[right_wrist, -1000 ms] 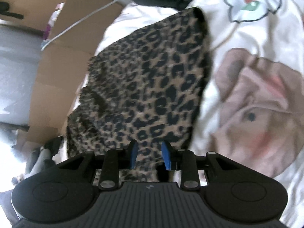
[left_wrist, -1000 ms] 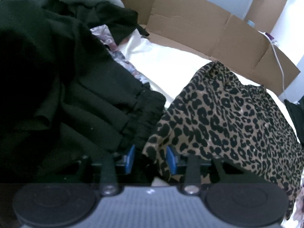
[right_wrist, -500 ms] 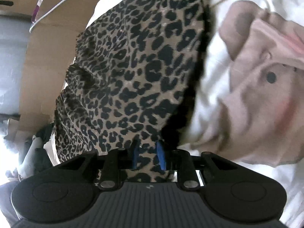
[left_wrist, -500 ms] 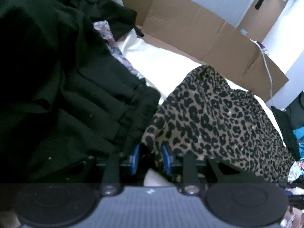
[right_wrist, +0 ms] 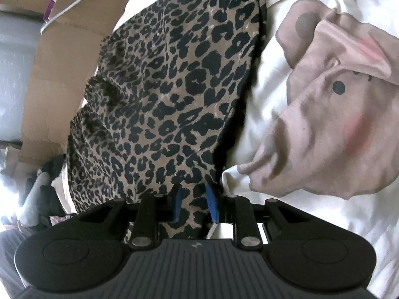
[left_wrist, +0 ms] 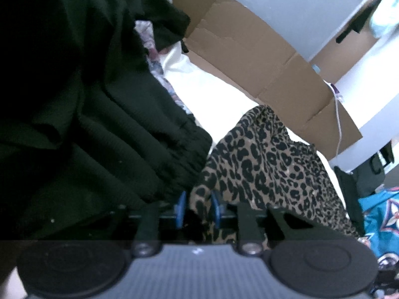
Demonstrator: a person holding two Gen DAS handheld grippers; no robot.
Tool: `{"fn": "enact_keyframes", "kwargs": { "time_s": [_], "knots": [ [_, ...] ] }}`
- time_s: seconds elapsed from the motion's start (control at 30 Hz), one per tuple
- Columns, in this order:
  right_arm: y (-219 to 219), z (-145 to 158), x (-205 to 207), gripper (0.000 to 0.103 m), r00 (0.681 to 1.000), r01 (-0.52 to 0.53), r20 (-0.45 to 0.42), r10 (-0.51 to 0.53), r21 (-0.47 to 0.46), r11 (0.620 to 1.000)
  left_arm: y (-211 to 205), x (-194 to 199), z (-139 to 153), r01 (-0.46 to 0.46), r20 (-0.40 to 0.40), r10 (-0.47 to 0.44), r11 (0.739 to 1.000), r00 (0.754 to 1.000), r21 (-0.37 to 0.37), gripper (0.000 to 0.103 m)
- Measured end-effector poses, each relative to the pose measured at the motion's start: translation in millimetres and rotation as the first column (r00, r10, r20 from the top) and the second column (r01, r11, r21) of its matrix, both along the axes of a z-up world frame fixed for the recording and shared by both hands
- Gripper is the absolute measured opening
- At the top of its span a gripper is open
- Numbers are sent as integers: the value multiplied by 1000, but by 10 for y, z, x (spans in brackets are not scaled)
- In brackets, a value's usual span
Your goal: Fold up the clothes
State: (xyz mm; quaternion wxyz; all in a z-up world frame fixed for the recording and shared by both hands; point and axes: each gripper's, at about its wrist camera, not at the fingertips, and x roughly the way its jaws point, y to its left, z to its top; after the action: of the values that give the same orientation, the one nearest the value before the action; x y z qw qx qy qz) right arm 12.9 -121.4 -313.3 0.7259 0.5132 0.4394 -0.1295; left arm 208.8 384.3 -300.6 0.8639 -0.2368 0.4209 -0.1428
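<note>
A leopard-print garment [left_wrist: 271, 167] lies spread over a white bed sheet [left_wrist: 214, 94]. My left gripper [left_wrist: 198, 206] is shut on one corner of it, with cloth bunched between the blue pads. In the right wrist view the same leopard-print garment [right_wrist: 169, 94] stretches away from my right gripper [right_wrist: 194, 203], which is shut on another corner. The fabric is pulled up off the sheet near both grippers.
A pile of black clothes [left_wrist: 82, 114] lies close on the left of the left gripper. Flattened cardboard [left_wrist: 269, 59] lines the far side. The white sheet carries a pink cartoon pig print [right_wrist: 331, 104] to the right. A teal garment [left_wrist: 379, 219] lies at the far right.
Both grippers have closed on the garment's corners and lifted. The left one rose and tilted, so the black pile fills more of its view. The right one moved closer along the garment's edge.
</note>
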Motion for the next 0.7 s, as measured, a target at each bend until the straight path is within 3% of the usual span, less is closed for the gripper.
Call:
{"fn": "enact_keyframes", "kwargs": {
  "time_s": [0.03,0.23,0.3,0.47,0.7],
  "knots": [
    [10,33,-8,30,1000,2,10,-2,-2,1000,15,1,7,4,-4,-4,1000,1000,-10,9],
    [144,286,89,31,995,-54,77,58,-50,997,103,7,46,27,-28,-29,997,999,-67,6],
    [214,369,163,32,991,-89,91,96,-81,993,63,-4,86,22,-40,-24,998,999,-55,5],
    [419,564,346,55,975,-166,120,187,-165,972,-80,-55,191,38,-41,-41,997,998,-66,4],
    [808,803,566,68,917,-325,122,379,-320,890,-289,-79,406,67,-25,-71,991,997,-119,4]
  ]
}}
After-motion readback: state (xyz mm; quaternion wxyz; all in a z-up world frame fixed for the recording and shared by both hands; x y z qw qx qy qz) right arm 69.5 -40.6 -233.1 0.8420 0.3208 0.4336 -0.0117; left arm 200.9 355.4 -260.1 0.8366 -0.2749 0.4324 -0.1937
